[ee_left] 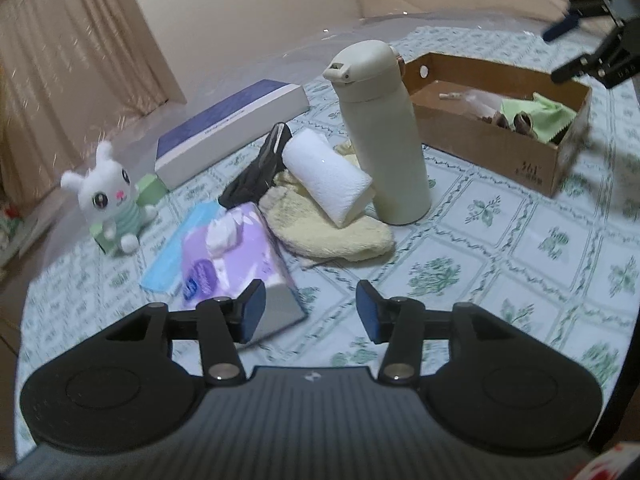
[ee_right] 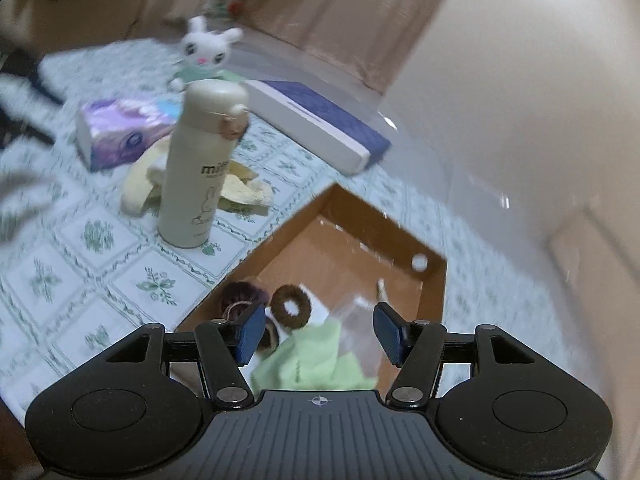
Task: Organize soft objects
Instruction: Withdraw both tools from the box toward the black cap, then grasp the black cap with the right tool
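Left wrist view: the left gripper (ee_left: 310, 308) stands open and empty — plush rabbit (ee_left: 106, 196) at ten o'clock, white towel (ee_left: 328, 176) at twelve.

Right wrist view: the right gripper (ee_right: 320, 334) gapes empty over the cardboard box (ee_right: 434, 280) — green cloth (ee_right: 316, 360) at six o'clock.

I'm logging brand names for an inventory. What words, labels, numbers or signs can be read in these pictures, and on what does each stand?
"mi...": dark letters on the cream cylindrical flask, above a line-drawn rabbit; the rest is cut off by the curve and blur.
Dark print on the brown cardboard box: too blurred to read.
White line of text on the flat navy-and-white box: too small to read.
Blue logo on the purple tissue pack: blurred, unreadable.
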Demonstrator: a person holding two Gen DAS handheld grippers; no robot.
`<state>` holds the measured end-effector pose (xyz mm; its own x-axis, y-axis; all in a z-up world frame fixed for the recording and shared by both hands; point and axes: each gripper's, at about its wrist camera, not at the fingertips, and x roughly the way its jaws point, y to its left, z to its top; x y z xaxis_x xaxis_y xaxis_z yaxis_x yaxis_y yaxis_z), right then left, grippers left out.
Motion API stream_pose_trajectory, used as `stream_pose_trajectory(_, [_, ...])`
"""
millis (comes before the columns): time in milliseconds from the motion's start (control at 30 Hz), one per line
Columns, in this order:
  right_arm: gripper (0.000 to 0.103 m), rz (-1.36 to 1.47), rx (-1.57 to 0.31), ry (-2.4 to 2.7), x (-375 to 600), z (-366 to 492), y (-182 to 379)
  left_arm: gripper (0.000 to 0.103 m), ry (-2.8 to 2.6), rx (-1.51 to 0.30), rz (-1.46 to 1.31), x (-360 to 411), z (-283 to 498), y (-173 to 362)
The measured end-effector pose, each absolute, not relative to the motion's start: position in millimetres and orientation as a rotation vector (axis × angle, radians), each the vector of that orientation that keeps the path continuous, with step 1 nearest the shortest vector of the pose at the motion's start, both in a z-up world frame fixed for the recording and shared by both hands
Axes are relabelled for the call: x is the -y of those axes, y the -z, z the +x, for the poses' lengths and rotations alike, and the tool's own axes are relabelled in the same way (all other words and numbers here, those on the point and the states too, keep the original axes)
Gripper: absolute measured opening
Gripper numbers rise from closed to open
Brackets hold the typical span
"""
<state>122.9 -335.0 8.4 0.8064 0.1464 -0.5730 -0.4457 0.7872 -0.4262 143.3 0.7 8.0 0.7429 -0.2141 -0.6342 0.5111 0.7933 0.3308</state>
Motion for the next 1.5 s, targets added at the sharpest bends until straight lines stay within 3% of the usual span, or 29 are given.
stream_pose_trajectory(633, [0.067,-1.233,-0.33,-0.531,305.6,207.1,-43.4,0.064,0.522,-0.553,0.833,-57.3,204.4,-45.1])
stream_pose_trajectory(1033, [0.069,-1.389,-0.298,-0.675,241.1,302.8,-76.8,0.072,0.548,-0.564,0.999,-96.7,277.3,-64.7])
stream_pose_trajectory(1200, [0.072,-1.345,-0.42,-0.743,197.9,350.9,-73.8,0.074,0.573,-0.591,1.027,-106.6,309.6,-55.0])
stream_pose_trajectory(1500, [0.074,-0.887,-0.835,-0.869,130.2,440.3,-66.4,0.086,0.609,-0.633,0.978,-119.0,362.3,-28.2])
